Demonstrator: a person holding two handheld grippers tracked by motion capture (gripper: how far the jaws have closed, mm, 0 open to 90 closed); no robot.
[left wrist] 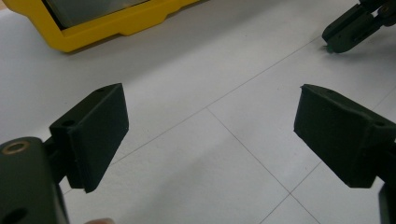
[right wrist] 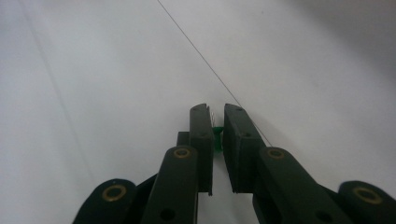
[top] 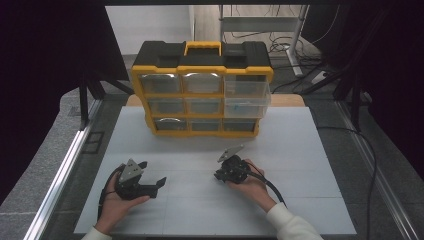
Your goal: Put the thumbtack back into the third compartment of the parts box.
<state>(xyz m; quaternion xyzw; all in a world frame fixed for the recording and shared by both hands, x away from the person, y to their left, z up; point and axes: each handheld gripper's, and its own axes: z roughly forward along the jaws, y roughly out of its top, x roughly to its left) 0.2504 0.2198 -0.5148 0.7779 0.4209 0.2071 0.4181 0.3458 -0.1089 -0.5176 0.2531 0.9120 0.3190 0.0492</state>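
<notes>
The small green pin with a thin metal point [right wrist: 217,138] sits clamped between the two black jaws of the right gripper [right wrist: 215,121], low over the white table [right wrist: 107,70]. The jaws stand narrow, nearly parallel, with the green head pressed between the pads and the metal tip showing near the jaw tips.

In the high view the right gripper [top: 223,174] lies at about 5 o'clock from the table centre, held by the person's right hand [top: 250,185] in a white sleeve. The left gripper [top: 152,185] rests at about 7 o'clock, well apart from the right one. Its jaws stand wide with bare table between them.

The yellow and black plastic drawer organiser with clear drawers [top: 202,90] stands upright at 12 o'clock, at the far edge of the table.
</notes>
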